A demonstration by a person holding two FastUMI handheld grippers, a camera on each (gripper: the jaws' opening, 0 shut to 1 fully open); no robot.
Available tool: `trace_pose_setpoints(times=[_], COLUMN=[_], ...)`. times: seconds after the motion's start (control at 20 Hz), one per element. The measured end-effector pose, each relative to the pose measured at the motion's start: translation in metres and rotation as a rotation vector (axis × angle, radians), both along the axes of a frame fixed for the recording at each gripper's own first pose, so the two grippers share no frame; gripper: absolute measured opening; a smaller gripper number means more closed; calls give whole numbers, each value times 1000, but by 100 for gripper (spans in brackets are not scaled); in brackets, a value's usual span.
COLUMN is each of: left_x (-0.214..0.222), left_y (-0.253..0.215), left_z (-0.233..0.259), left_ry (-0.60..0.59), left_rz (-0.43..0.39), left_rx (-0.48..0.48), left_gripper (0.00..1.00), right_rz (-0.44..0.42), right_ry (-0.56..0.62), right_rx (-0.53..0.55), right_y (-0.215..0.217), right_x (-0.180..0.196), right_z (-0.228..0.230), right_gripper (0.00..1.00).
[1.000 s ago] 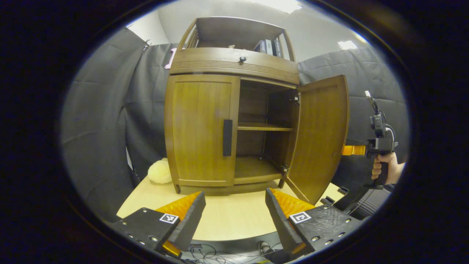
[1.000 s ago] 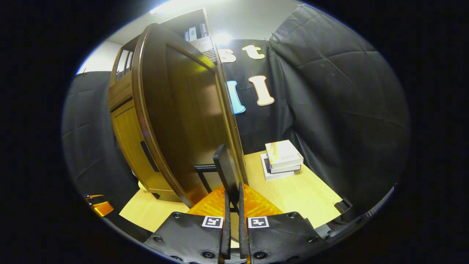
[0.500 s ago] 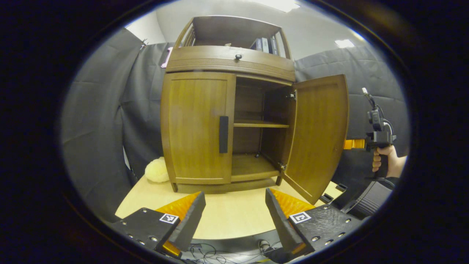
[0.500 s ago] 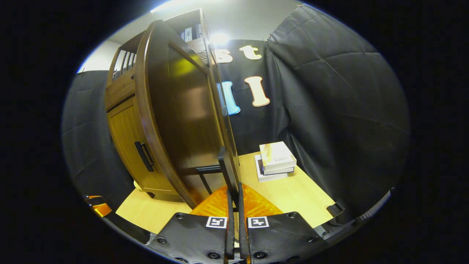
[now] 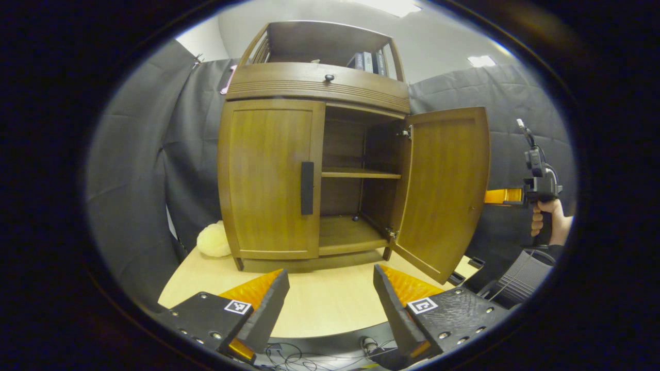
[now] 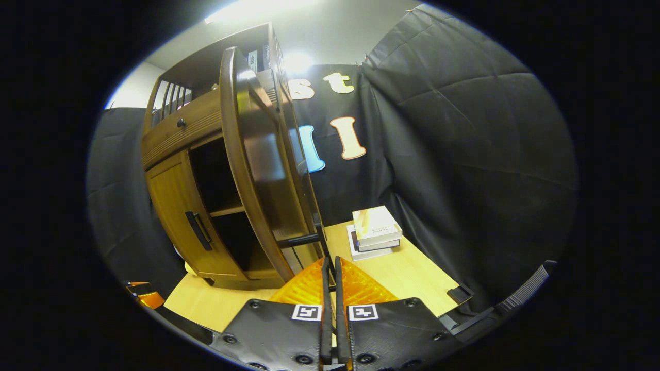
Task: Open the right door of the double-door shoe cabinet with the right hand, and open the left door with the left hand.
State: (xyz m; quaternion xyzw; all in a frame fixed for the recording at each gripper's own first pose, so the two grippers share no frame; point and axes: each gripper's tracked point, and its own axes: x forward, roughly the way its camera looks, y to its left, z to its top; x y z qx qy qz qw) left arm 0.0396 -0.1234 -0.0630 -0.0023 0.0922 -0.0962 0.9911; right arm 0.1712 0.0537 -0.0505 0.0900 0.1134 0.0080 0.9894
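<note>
Shoe cabinet (image 5: 314, 93) on the bench (image 5: 319, 304): left door shut, right door swung wide.

In the left gripper view, a pale fluffy lump (image 5: 213, 241) sat half hidden behind the cabinet's left corner. The left door (image 5: 268, 178) was closed, its dark handle (image 5: 307, 188) untouched, and the left hand-held gripper (image 5: 330, 299) hung well short of it with fingers spread apart, holding nothing. Past the open shelves (image 5: 358, 174), the right door (image 5: 443, 188) stood open. Beyond its edge a hand (image 5: 549, 224) held the right hand-held gripper (image 6: 330, 268), whose tips were hidden behind the door. In the right gripper view its fingers were clamped on the right door's handle (image 6: 322, 239), seen edge-on and hard to make out. Stacked books (image 6: 374, 232) lay on the bench farther right.
</note>
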Motion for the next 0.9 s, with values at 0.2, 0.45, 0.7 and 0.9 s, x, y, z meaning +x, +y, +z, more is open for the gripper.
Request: trace_pose_setpoints(times=[0.2, 0.45, 0.7, 0.9], left_x=[2, 3, 2, 8], left_y=[0, 0, 8, 23], left_z=[1, 3, 9, 12], left_ry=[-8, -25, -33, -54], left_rz=[-9, -12, 0, 52], left_rx=[0, -45, -90, -76], left_gripper=[94, 93, 93, 94], right_rz=[-55, -29, 96, 141], right_ry=[-12, -59, -110, -136], right_rx=[1, -52, -58, -83], right_y=[-2, 48, 113, 144], right_x=[-26, -59, -51, -32], right_z=[6, 21, 37, 45], right_gripper=[0, 4, 2, 4])
